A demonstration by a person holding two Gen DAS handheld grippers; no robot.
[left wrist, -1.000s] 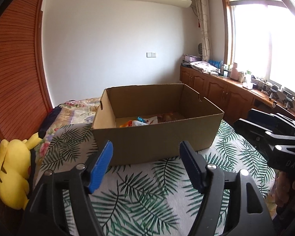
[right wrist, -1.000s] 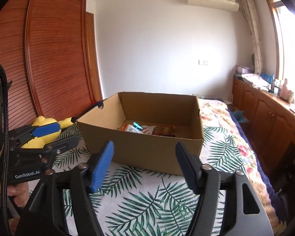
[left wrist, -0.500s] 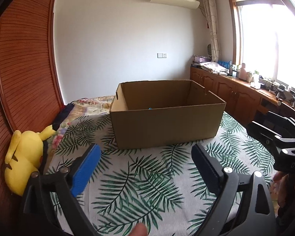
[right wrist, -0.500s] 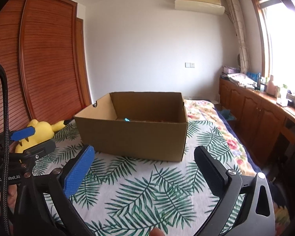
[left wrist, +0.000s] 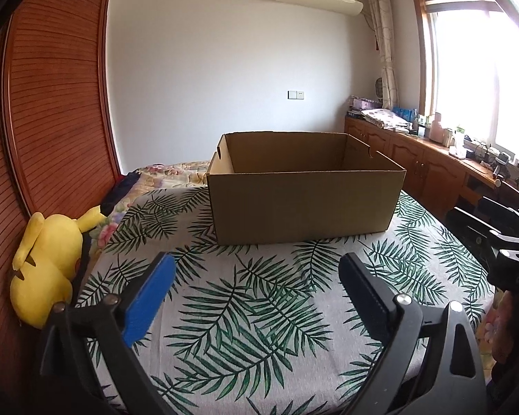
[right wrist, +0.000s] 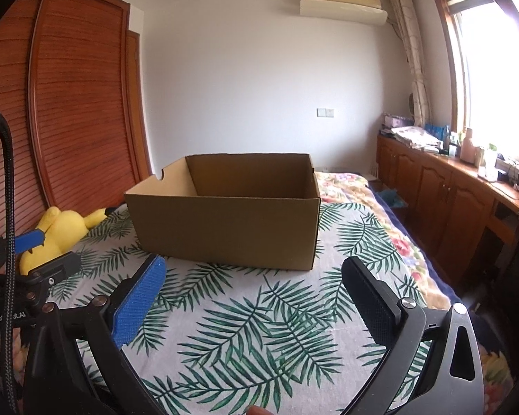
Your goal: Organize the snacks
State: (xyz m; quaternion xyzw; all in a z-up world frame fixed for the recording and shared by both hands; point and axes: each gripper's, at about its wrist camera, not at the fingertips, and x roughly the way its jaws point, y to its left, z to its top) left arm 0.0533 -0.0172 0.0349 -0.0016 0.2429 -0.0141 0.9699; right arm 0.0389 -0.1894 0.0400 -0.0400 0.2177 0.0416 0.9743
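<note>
None of the snacks can be seen: the near wall of the cardboard box (left wrist: pixel 306 204) hides its inside in both views. A yellow plush toy (left wrist: pixel 48 263) lies at the left edge of the leaf-print cloth (left wrist: pixel 259 311). The left gripper (left wrist: pixel 256 297) and right gripper (right wrist: pixel 252 297) both stand wide with nothing between them, the box well ahead of their fingertips.

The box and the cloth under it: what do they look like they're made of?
The box looks like plain brown corrugated cardboard, matte, with raw cut edges and a notched handle slot. The cloth looks like a woven fabric sheet, probably cotton, printed with green palm leaves on off-white; it lies soft and slightly rumpled, without shine.
</note>
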